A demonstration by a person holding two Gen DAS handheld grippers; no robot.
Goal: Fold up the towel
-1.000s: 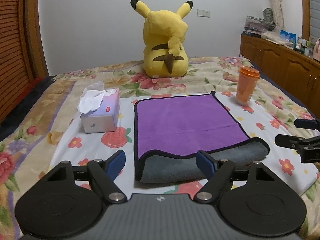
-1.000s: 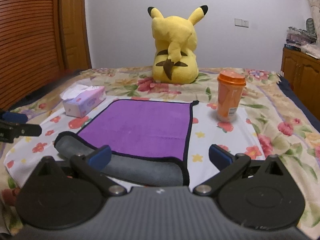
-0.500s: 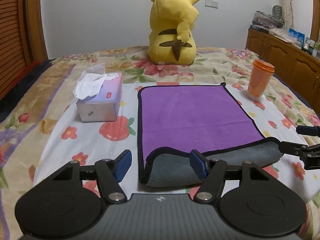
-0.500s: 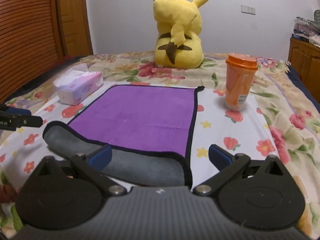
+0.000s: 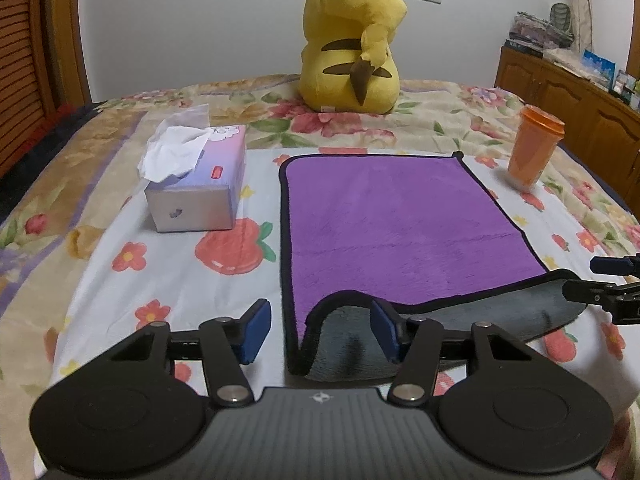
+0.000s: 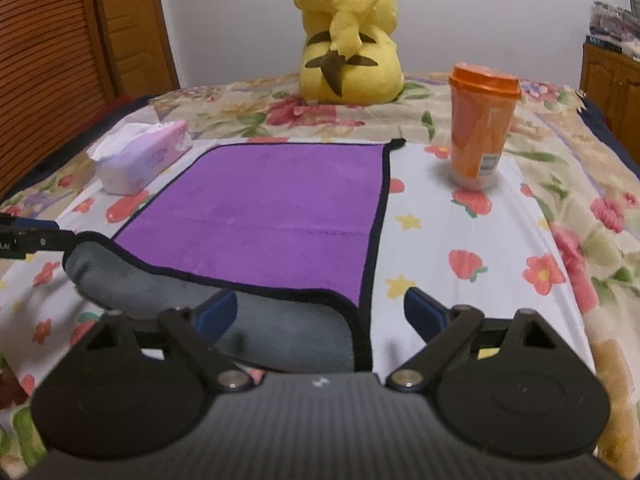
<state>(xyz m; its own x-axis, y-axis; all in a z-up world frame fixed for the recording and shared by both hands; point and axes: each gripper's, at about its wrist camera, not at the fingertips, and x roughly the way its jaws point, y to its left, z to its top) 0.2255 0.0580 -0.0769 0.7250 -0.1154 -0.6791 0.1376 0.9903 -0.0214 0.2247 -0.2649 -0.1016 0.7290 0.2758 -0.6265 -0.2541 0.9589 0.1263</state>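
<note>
Left wrist view: the left gripper, spread wide, straddles the near left corner of the towel, which lies mid-bed with its near edge curled.

Right wrist view: the right gripper, also spread, straddles the near right corner. The step looks like grasping; next, both must pinch.

the purple towel lies on the flowered bed, its near edge curled up to show grey underside. the right gripper stands spread wide at the towel's near right corner. the left gripper shows at the towel's near left corner. right of the towel stands an orange cup; left, a tissue box; beyond, a yellow plush toy.
</note>
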